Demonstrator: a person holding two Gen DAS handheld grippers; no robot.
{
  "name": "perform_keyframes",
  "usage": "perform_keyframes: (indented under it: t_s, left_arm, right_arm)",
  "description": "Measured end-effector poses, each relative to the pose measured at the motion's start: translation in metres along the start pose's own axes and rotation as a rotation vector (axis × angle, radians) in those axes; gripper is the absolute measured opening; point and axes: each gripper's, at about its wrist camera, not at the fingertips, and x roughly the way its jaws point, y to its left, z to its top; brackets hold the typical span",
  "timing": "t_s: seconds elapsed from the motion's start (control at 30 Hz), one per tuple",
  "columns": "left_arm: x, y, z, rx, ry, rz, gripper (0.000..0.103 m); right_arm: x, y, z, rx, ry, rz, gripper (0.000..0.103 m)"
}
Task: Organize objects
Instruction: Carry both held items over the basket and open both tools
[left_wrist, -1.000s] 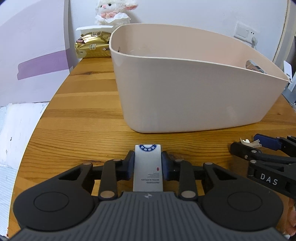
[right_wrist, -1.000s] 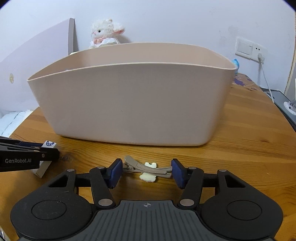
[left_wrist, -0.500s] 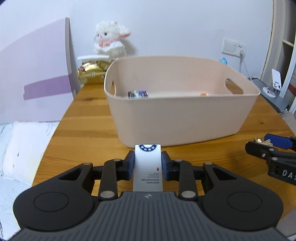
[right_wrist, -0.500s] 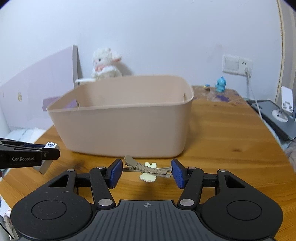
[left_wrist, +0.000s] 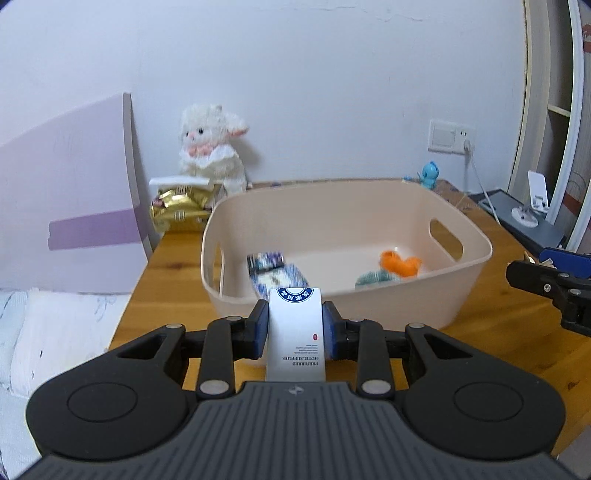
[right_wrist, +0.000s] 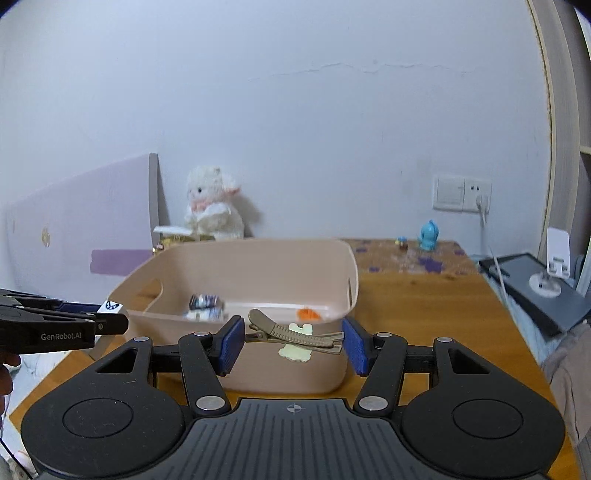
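Item 1: white box (left_wrist: 295, 332), printed label, pinched upright between the blue pads of the left tongs (left_wrist: 295, 328). Held above the counter (left_wrist: 517, 332), just short of the bin's near wall.

Item 2: hair clip (right_wrist: 295, 334), tan, with a cream bow charm. Pinched lengthwise by the right tongs (right_wrist: 293, 341), one end against each pad, held in front of the bin's near right corner.

Item 3: beige bin (left_wrist: 476, 273), handle slots in its end walls, standing mid-counter toward the back edge. Contents: a patterned packet (left_wrist: 275, 271) at the left, an orange and teal item (left_wrist: 395, 269) at the right; both blurred.

Bystanders, back left corner of the counter: plush lamb (left_wrist: 212, 151), gold pouch (left_wrist: 181, 212).

Handling note (judgement): both pieces appear ready for deposit.
- Carry each fully past the rim before release; the near wall is tall enough to catch a low pass.
- Lower the box toward the bare floor between the packet and the orange item.
- The clip's end-to-end grip looks slight, so move it gently.
- Spread one set of tongs at a time to keep them from crowding.
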Motion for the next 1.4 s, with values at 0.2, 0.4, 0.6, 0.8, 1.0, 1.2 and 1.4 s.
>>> perform_keyframes:
  t_s: [0.2, 0.4, 0.6, 0.8, 1.0, 1.2, 1.4]
  left_arm:
    - [0.016, 0.001, 0.024, 0.005, -0.026, 0.01, 0.033]
    - [0.048, 0.002, 0.054, 0.005, -0.033, 0.035, 0.033]
    - [0.096, -0.003, 0.072, 0.031, 0.027, 0.065, 0.033]
    - [0.143, -0.007, 0.068, 0.057, 0.137, 0.085, 0.033]
    - [0.167, -0.003, 0.06, 0.051, 0.204, 0.097, 0.033]
    - [0.167, -0.003, 0.061, 0.046, 0.226, 0.078, 0.034]
    - [0.149, -0.002, 0.063, 0.022, 0.19, 0.069, 0.071]
  right_arm:
    - [0.017, -0.002, 0.021, -0.004, -0.033, -0.003, 0.055]
    - [0.046, 0.001, 0.044, -0.024, -0.064, -0.014, 0.055]
    - [0.088, 0.001, 0.056, -0.025, -0.026, -0.015, 0.055]
    - [0.121, 0.001, 0.051, -0.047, 0.062, -0.021, 0.055]
    - [0.145, 0.007, 0.041, -0.099, 0.156, -0.022, 0.055]
    - [0.158, 0.011, 0.03, -0.108, 0.227, -0.008, 0.055]
    - [0.152, 0.009, 0.029, -0.09, 0.224, 0.0, 0.067]
